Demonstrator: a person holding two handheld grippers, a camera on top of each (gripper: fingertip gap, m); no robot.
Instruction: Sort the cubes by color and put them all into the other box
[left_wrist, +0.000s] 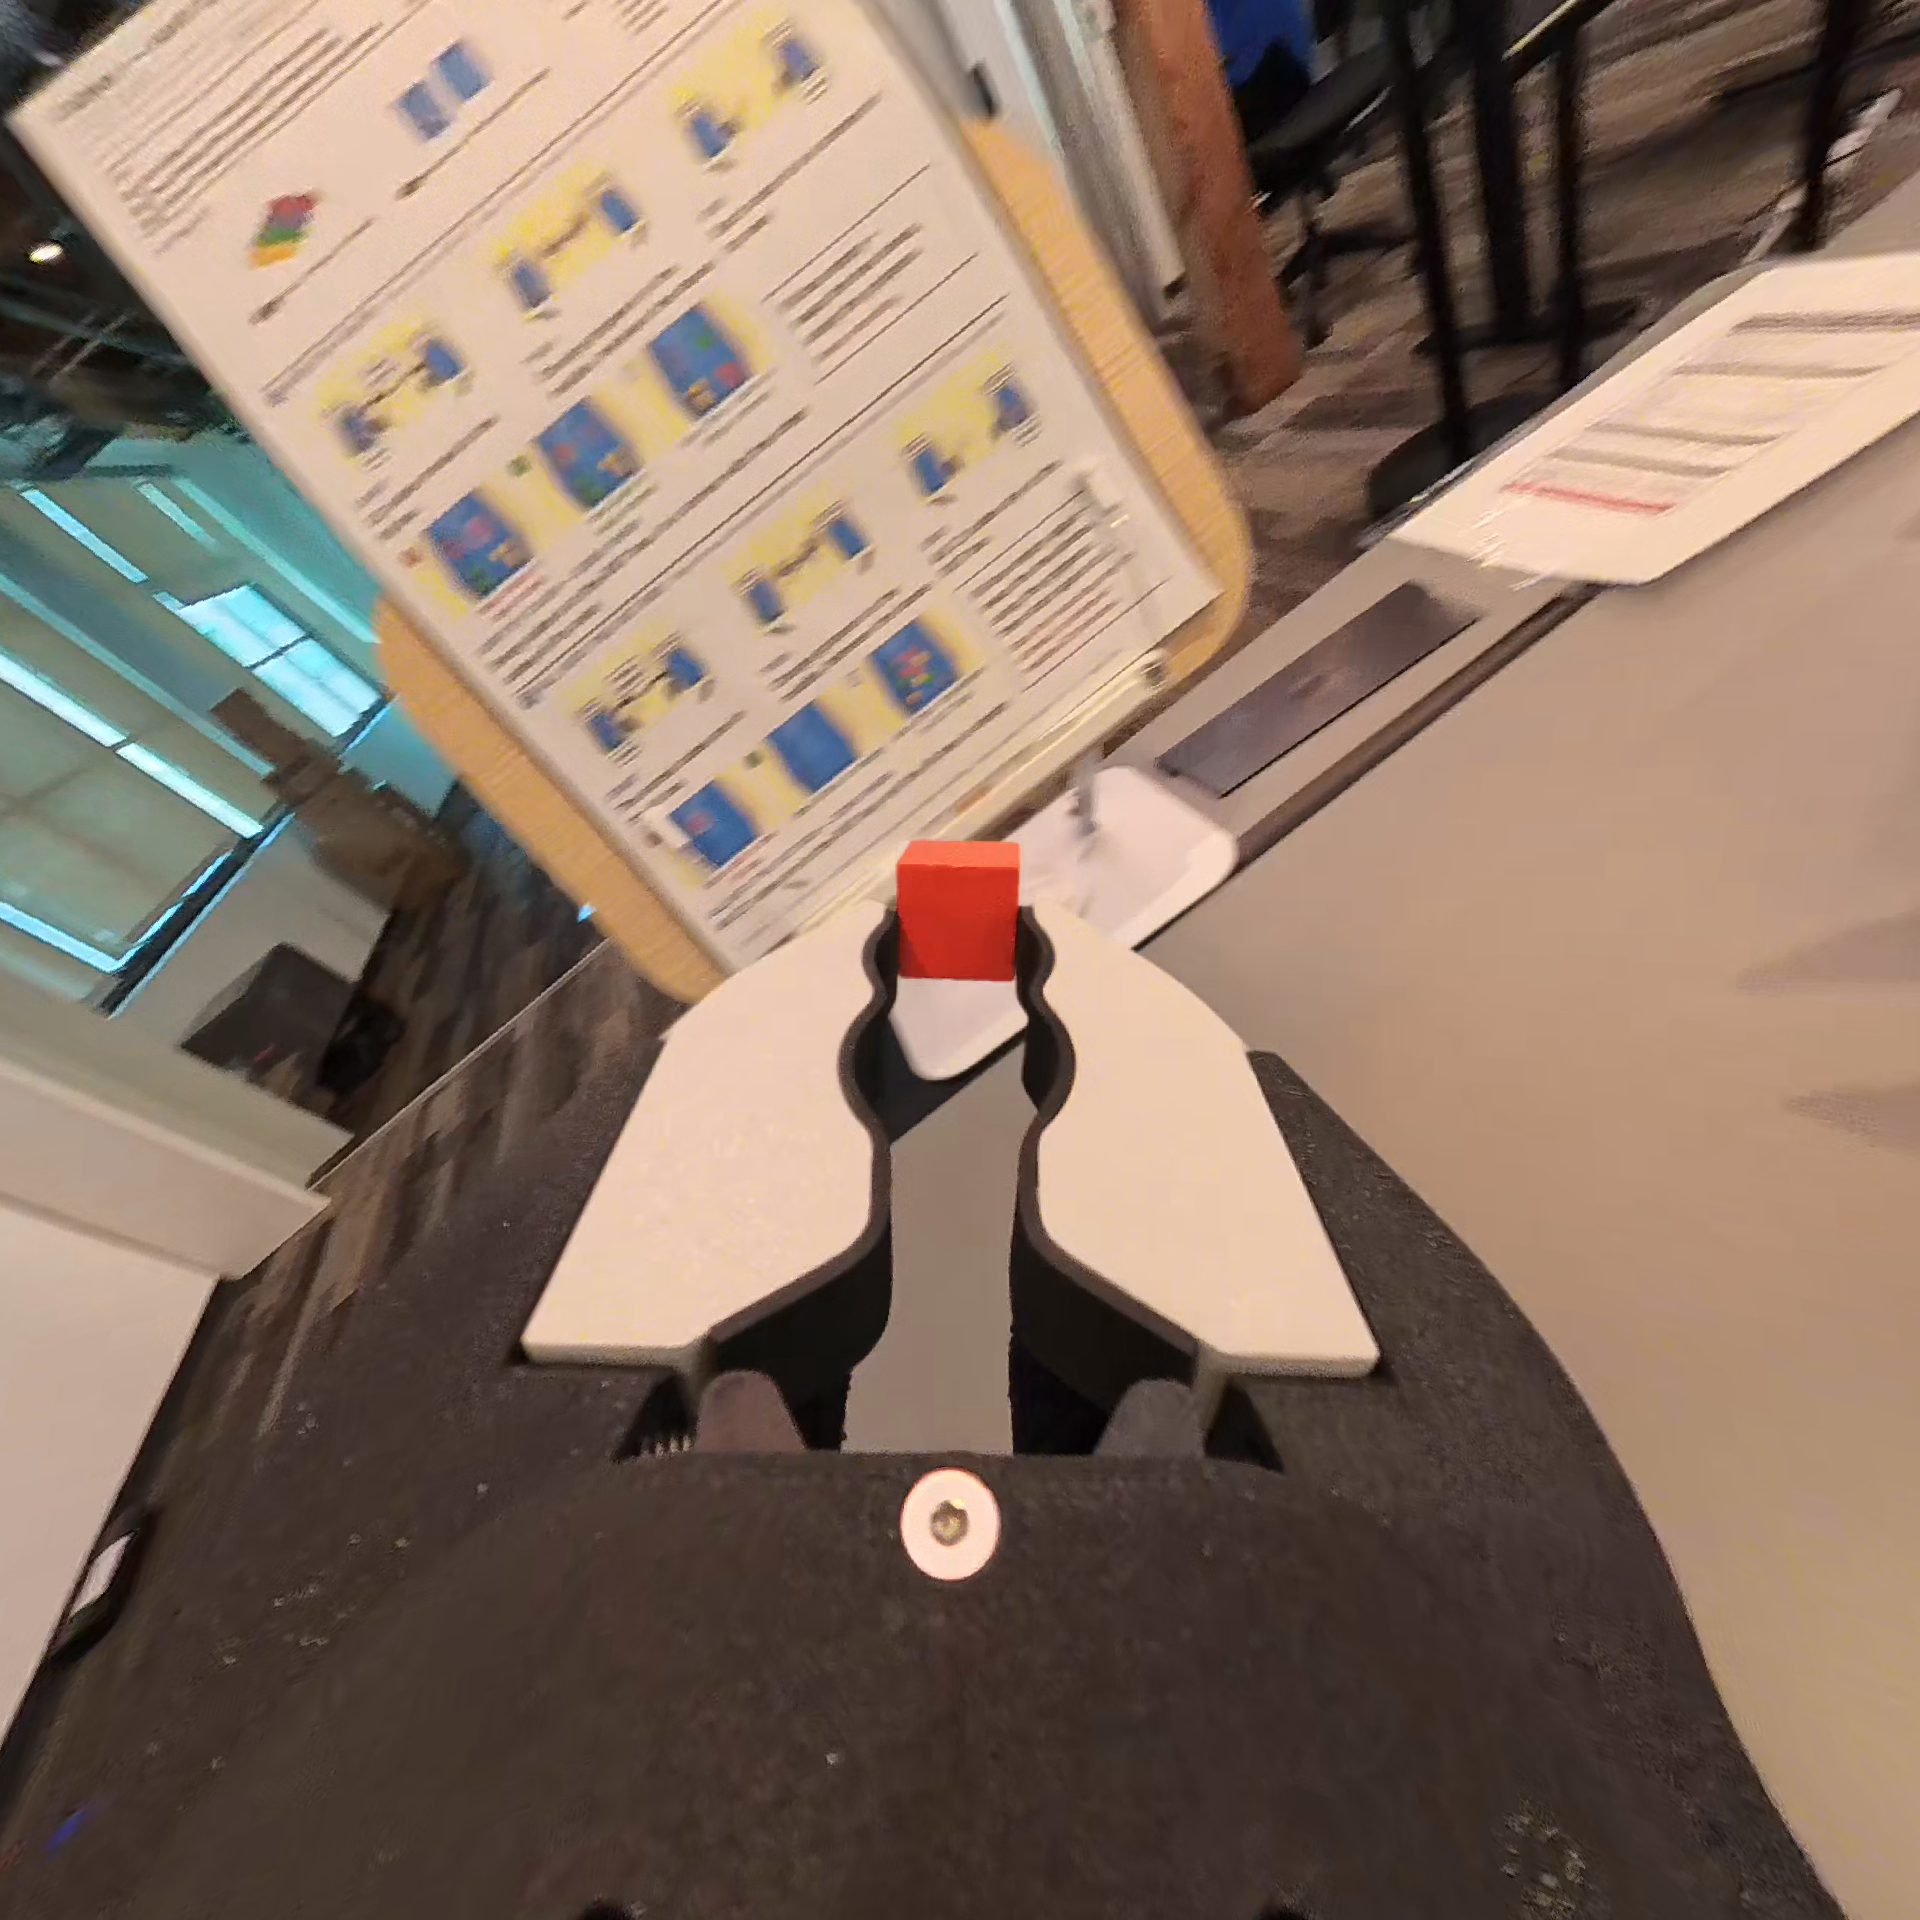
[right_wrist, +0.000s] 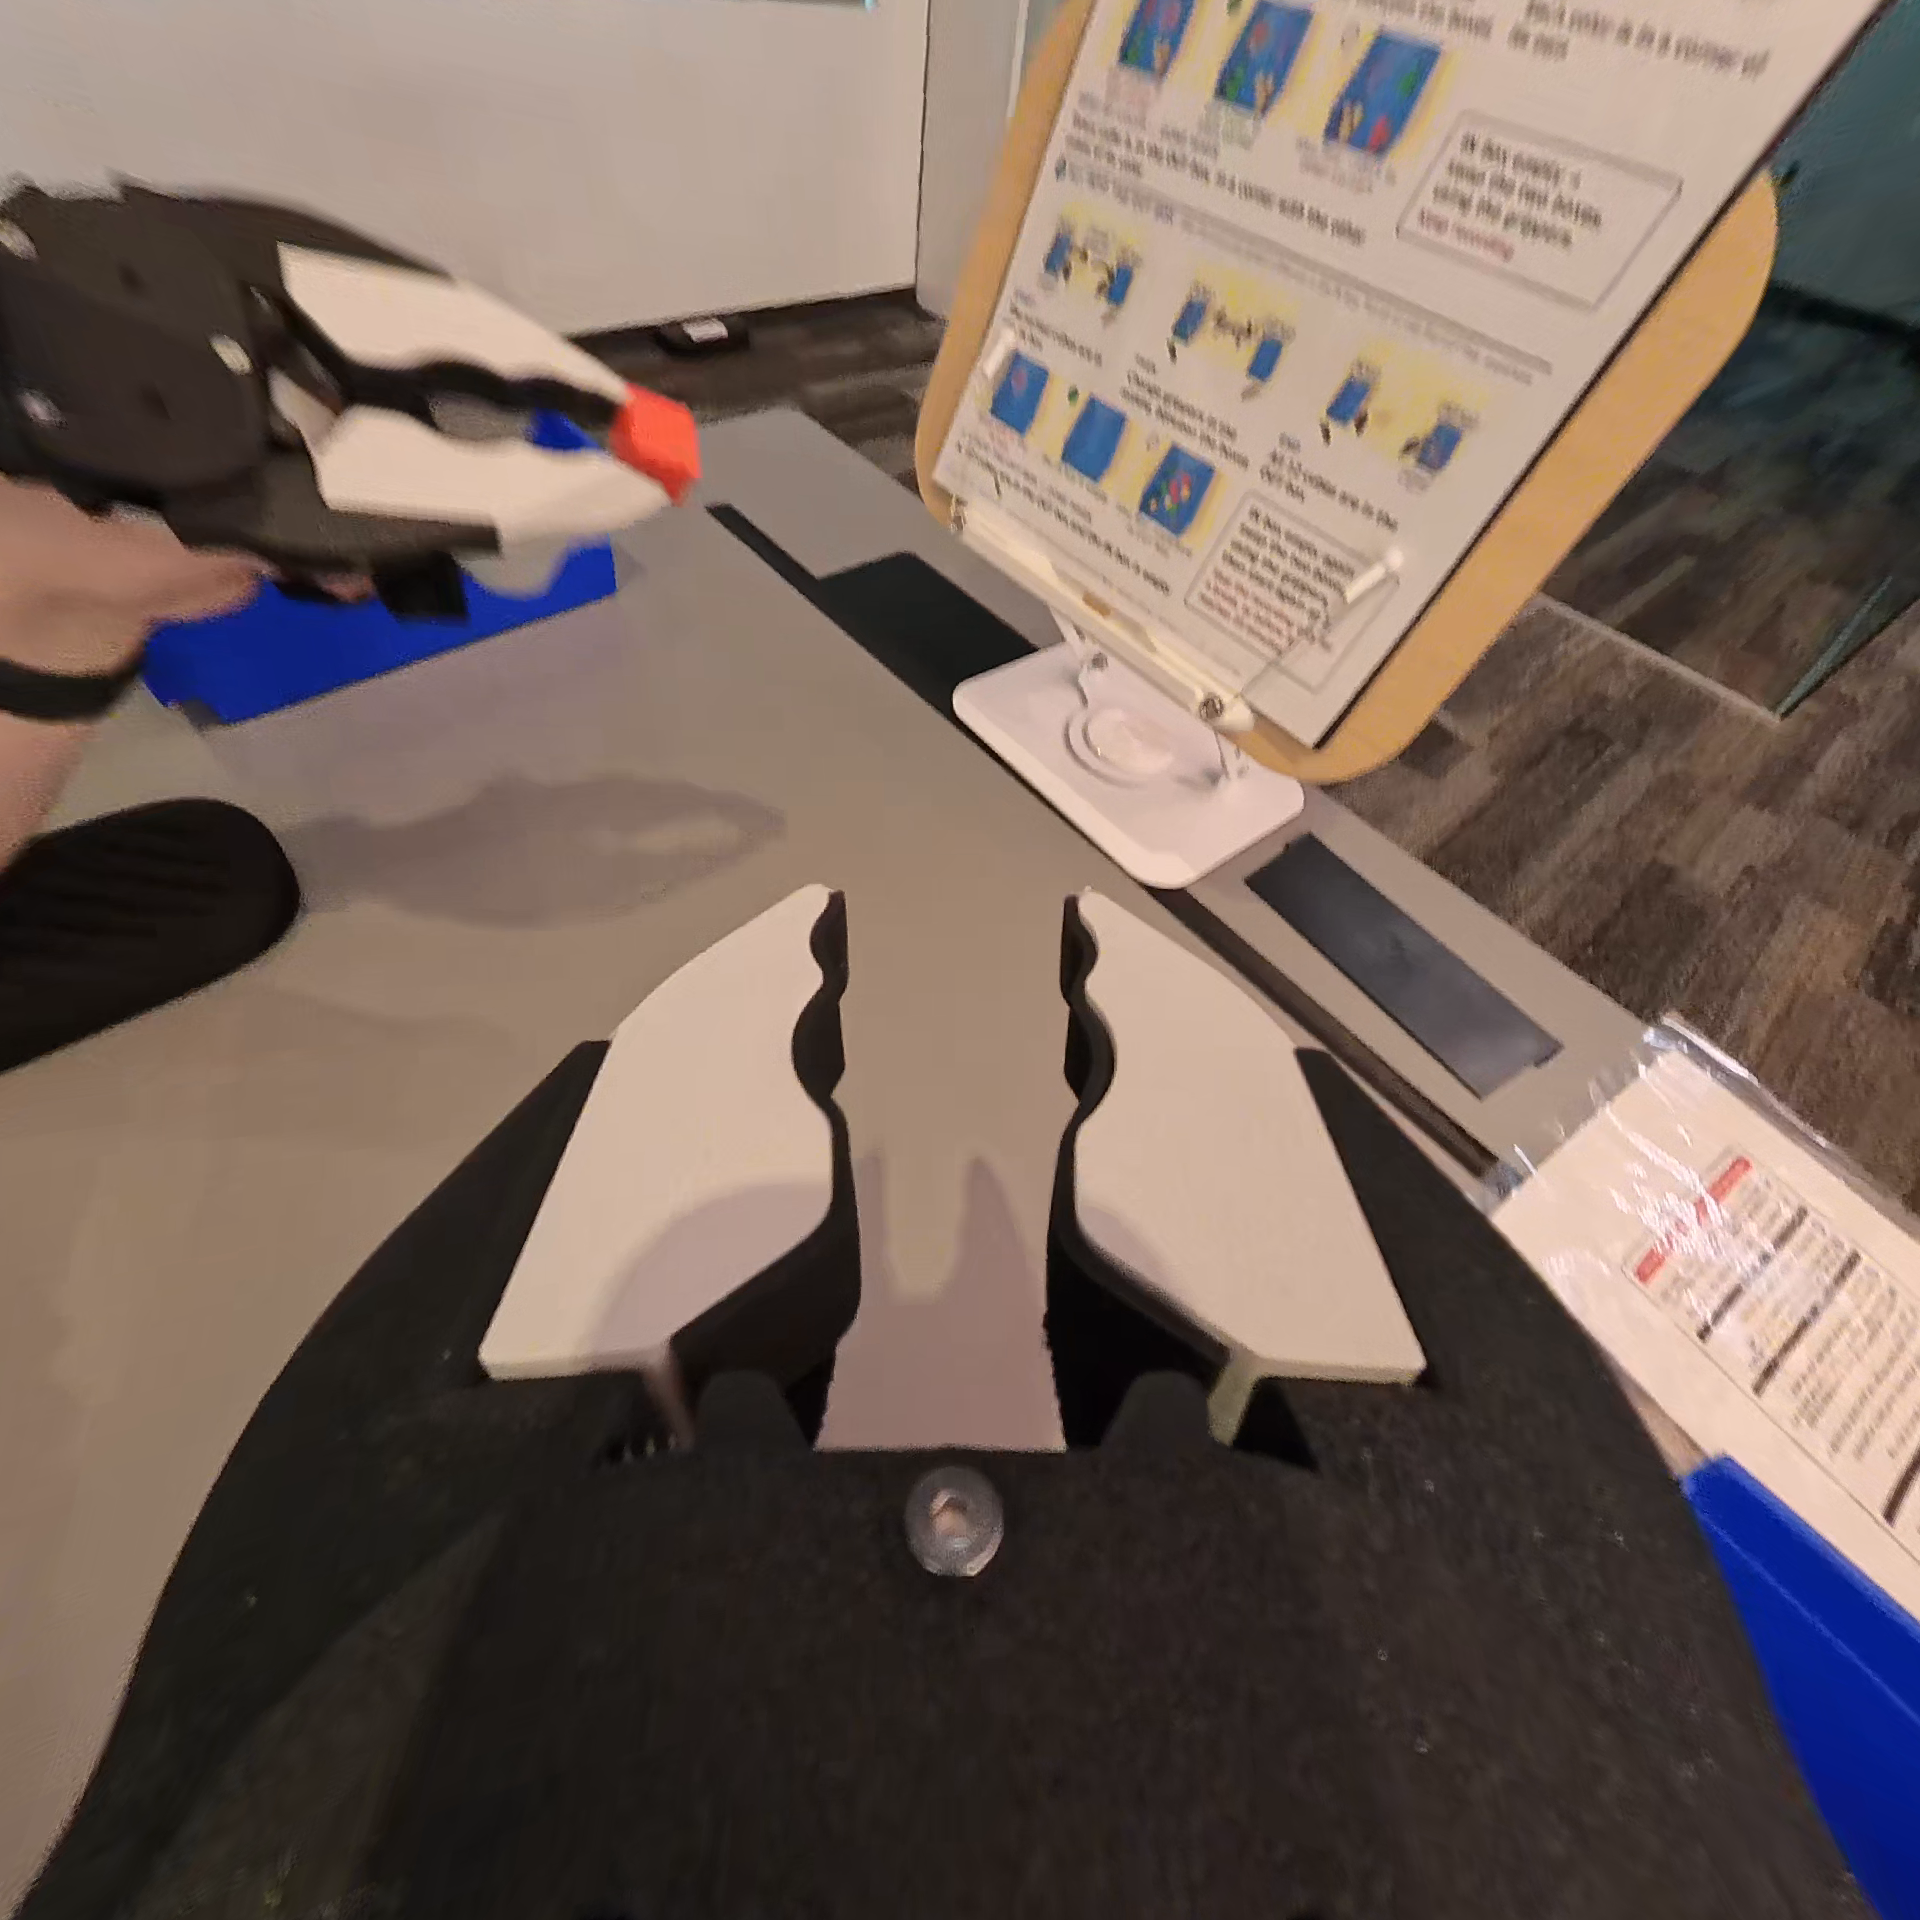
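Observation:
My left gripper (left_wrist: 956, 920) is shut on a red cube (left_wrist: 956, 909), which is pinched at its fingertips and held in the air above the grey table (left_wrist: 1558, 1039). The same gripper and the red cube (right_wrist: 655, 442) also show at the upper left of the right wrist view, above a blue box (right_wrist: 364, 634) on the table. My right gripper (right_wrist: 954, 925) is open and empty over bare table. A corner of a second blue box (right_wrist: 1808, 1621) shows at the lower right edge of the right wrist view.
An instruction board (right_wrist: 1299, 343) leans on a white stand (right_wrist: 1132, 769) at the table's far edge. A sheet in plastic film (right_wrist: 1766, 1299) lies at the right. A person's hand and dark sleeve (right_wrist: 104, 914) are at the left. Dark slots (right_wrist: 1392, 966) run along the table edge.

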